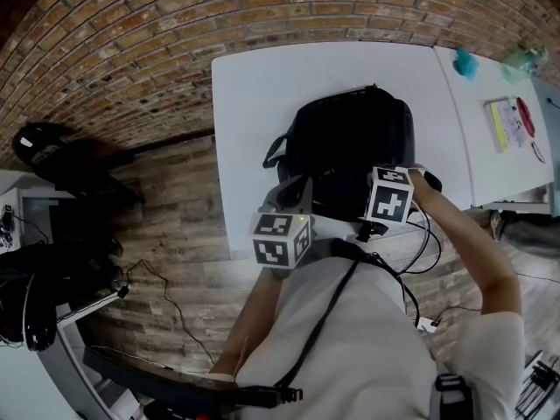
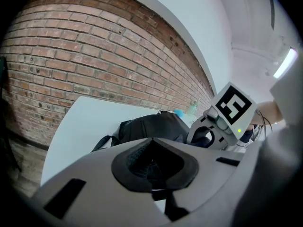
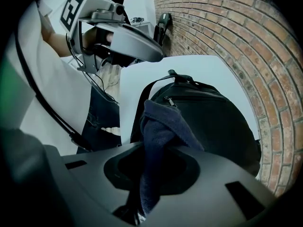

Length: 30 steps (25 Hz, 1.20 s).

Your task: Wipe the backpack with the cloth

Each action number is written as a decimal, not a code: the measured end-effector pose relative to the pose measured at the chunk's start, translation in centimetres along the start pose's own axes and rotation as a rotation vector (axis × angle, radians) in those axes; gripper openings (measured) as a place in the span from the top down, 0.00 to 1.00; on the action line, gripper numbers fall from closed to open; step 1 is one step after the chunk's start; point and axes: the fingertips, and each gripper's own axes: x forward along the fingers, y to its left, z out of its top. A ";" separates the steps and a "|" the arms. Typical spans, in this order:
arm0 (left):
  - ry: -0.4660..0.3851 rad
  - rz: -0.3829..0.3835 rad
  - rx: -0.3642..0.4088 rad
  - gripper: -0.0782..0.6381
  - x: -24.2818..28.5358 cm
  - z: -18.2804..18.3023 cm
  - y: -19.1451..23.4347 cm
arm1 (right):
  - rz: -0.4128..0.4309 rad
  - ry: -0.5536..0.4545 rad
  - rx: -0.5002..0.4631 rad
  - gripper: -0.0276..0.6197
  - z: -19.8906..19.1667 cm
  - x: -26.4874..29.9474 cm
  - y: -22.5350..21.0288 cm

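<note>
Grey left claw [image 2: 152, 163] has its jaws together on nothing; the black backpack [image 2: 151, 126] lies just ahead of it on the white bench [image 2: 80, 122]. The right claw [image 3: 150, 171] pinches the bunched navy cloth [image 3: 161, 126], with the backpack directly ahead. With nothing bracing the backpack, a firm stroke could push it across the bench. The wadded cloth might also catch the zipper pull [image 3: 168, 100].

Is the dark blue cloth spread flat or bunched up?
Bunched up: the cloth hangs crumpled in the right gripper, near the backpack.
</note>
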 end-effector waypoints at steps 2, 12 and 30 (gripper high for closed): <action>-0.001 0.000 0.000 0.89 0.0 0.0 0.0 | 0.006 0.007 -0.011 0.85 0.0 0.0 0.4; 0.001 0.003 -0.006 0.89 0.0 0.0 0.3 | 0.067 0.039 -0.049 0.85 -0.1 0.2 1.4; 0.006 0.006 -0.025 0.89 -0.2 -0.2 1.1 | -0.271 -0.137 0.296 0.85 3.4 -5.6 -19.4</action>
